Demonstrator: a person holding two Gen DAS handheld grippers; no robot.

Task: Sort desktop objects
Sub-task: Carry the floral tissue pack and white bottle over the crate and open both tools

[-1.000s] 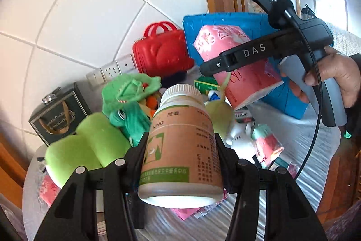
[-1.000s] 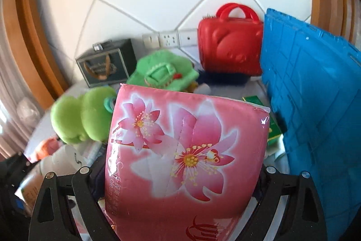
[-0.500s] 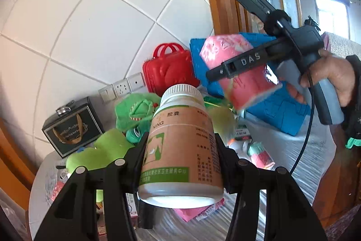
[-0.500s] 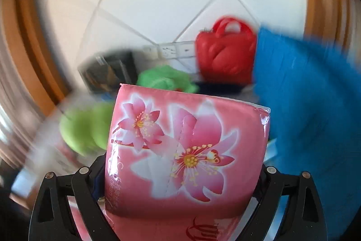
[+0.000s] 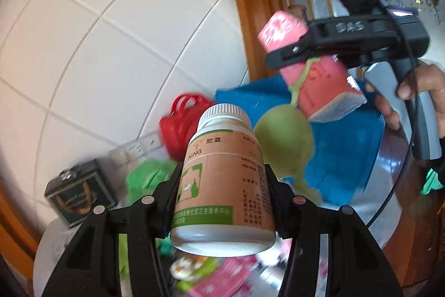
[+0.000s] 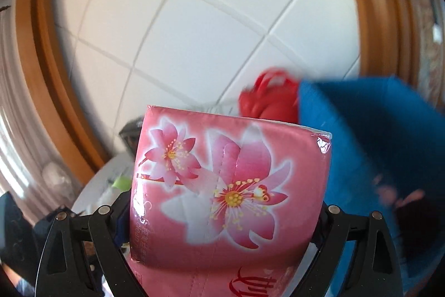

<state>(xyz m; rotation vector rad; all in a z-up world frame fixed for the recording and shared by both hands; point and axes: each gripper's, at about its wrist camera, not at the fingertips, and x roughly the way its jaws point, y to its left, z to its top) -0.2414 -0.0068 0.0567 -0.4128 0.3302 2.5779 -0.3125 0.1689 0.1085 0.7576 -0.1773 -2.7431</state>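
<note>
My left gripper is shut on a brown-labelled pill bottle with a white cap, held up above the table. My right gripper is shut on a pink tissue pack printed with flowers. The left wrist view shows that pack high at the right, clamped in the right gripper, which a hand holds. A pale green round thing hangs by a thin stem below that gripper. A blue crate stands just right of the pack, blurred.
Against the tiled wall stand a red toy case, a green plush and a black tin. Pink packets litter the table below the bottle. Wooden frames flank the wall.
Both grippers have risen with their loads, so the table items have dropped low in both views. The tissue pack now sits above the blue crate's level, with the green thing dangling under it.
</note>
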